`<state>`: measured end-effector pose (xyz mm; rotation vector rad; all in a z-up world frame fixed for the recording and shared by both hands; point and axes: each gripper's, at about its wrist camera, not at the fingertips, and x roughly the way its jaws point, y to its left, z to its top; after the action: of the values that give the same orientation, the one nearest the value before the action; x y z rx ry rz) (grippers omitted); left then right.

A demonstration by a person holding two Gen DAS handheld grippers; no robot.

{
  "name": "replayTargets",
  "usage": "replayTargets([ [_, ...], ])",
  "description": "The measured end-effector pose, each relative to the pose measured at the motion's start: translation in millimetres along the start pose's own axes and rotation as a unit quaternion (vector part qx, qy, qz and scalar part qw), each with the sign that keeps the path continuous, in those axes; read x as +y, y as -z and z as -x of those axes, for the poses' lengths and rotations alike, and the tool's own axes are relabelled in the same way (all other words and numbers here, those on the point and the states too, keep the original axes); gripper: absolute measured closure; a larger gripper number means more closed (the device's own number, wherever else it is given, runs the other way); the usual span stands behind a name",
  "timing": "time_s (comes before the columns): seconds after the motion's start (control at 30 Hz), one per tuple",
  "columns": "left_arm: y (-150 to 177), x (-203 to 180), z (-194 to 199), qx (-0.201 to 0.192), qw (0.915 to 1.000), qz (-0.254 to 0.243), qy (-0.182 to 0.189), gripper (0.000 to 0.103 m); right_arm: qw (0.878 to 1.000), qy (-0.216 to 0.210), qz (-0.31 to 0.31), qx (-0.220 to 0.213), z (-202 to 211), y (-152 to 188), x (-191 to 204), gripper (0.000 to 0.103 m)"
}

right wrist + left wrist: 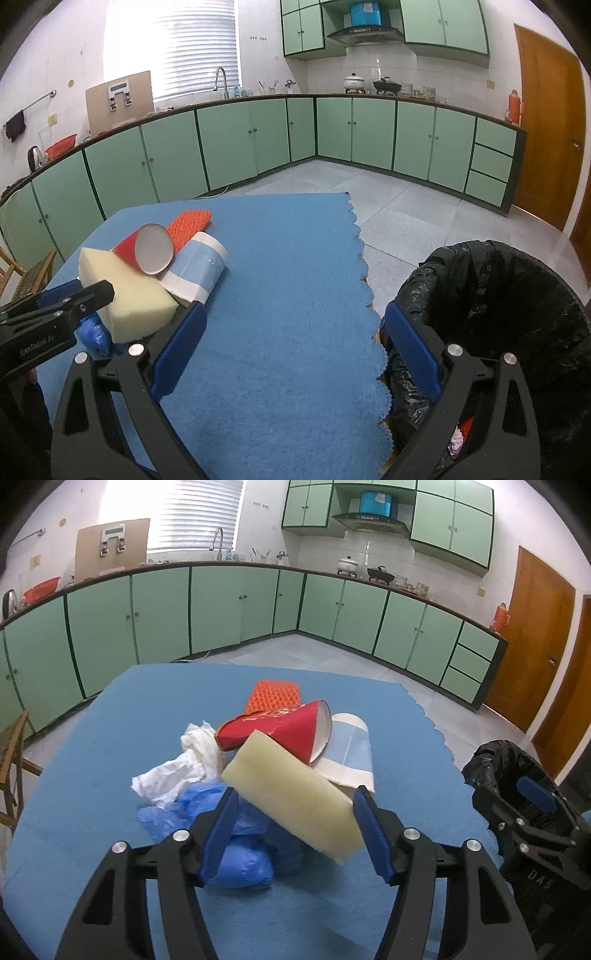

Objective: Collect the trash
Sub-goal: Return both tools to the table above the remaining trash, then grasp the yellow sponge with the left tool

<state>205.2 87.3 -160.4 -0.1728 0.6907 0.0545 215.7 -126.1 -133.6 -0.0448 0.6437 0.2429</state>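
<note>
We count one foam block [295,794], two cups, one tissue [177,771] at ten o'clock. Left gripper [295,834] gapes around the block, seemingly untouching; right gripper [291,350] gapes empty.

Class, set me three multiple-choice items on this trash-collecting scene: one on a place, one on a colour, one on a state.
1. Where is the bin?
A. On the cloth
B. On the floor, off the cloth's scalloped edge
C. On the counter

2. What colour is the cup leaning on the sponge?
A. Red
B. Green
C. Black

3. How is the left gripper?
A. Shut on the cup
B. Out of view
C. Open, a finger on each side of the sponge

Answers: 1 B, the bin stands beside the cloth, below its edge. 2 A, its outer wall is red. 3 C, gaps show between both pads and the sponge.
</note>
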Motion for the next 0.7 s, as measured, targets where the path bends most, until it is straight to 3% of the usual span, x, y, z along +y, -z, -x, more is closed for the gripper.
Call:
replayTargets([
  [0.43, -3.1, -5.6, -3.1, 0.014, 0.9996, 0.019, 0.014, 0.038, 1.000, 0.004, -0.006, -0.002, 0.0, 2.7, -9.7, 0.009],
  [0.7, -4.0, -7.9, 1.2, 0.021, 0.9992, 0.028, 0.022, 0.027, 1.000, 0.008, -0.001, 0.002, -0.7, 7.1, -11.9, 0.009],
])
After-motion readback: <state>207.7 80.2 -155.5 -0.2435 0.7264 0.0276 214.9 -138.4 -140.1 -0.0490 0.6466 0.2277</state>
